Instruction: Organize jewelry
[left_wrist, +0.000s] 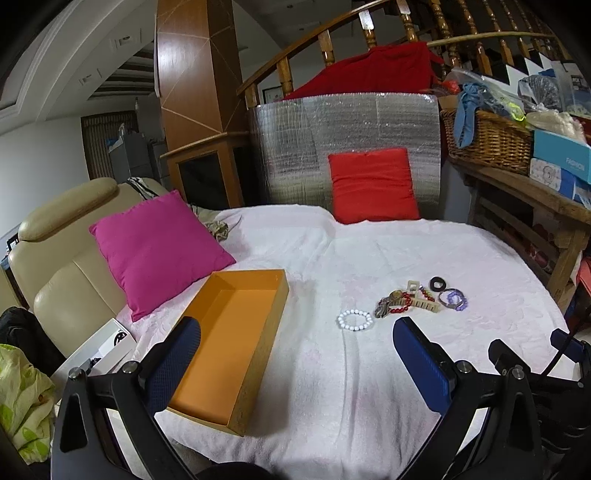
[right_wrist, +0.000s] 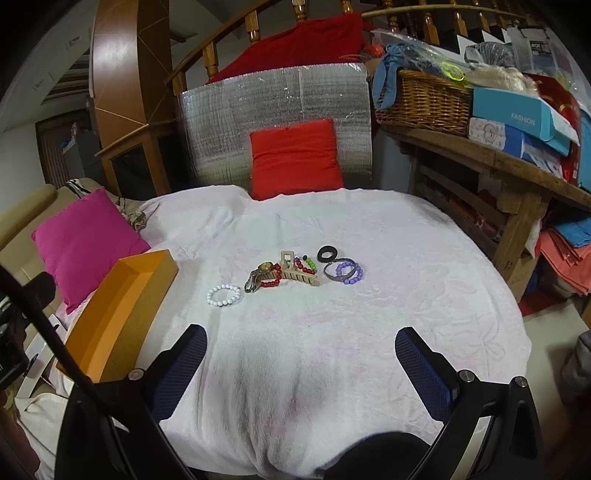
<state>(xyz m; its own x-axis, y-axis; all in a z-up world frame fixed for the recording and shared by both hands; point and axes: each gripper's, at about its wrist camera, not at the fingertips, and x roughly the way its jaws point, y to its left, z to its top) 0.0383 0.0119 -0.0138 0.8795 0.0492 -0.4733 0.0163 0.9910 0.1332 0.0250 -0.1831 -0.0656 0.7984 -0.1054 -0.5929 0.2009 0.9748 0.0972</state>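
Left wrist view: your left gripper (left_wrist: 295, 354) is spread wide with nothing between its blue pads, held over the white cloth (left_wrist: 369, 387). Its left finger (left_wrist: 173, 362) overlaps the near end of the orange box (left_wrist: 255, 347), which lies open on the cloth. A white bracelet (left_wrist: 354, 320) sits just beyond the right finger, apart from the rest of the jewelry. Past it a watch (left_wrist: 388, 302), a red bracelet (left_wrist: 402, 304) and a beige clip (left_wrist: 421, 299) lie touching in a heap, with a black ring (left_wrist: 438, 284) and a purple bracelet (left_wrist: 456, 298) just beside them. A pink pillow (left_wrist: 159, 247) rests beside the box's far end.

In the right wrist view, your right gripper (right_wrist: 301, 360) is likewise wide open and holds nothing, over bare cloth well short of the jewelry. The heap lies straight ahead, the white bracelet (right_wrist: 223, 294) to its left, the box (right_wrist: 122, 310) at the cloth's left edge. A red pillow (right_wrist: 295, 157) stands at the far side.
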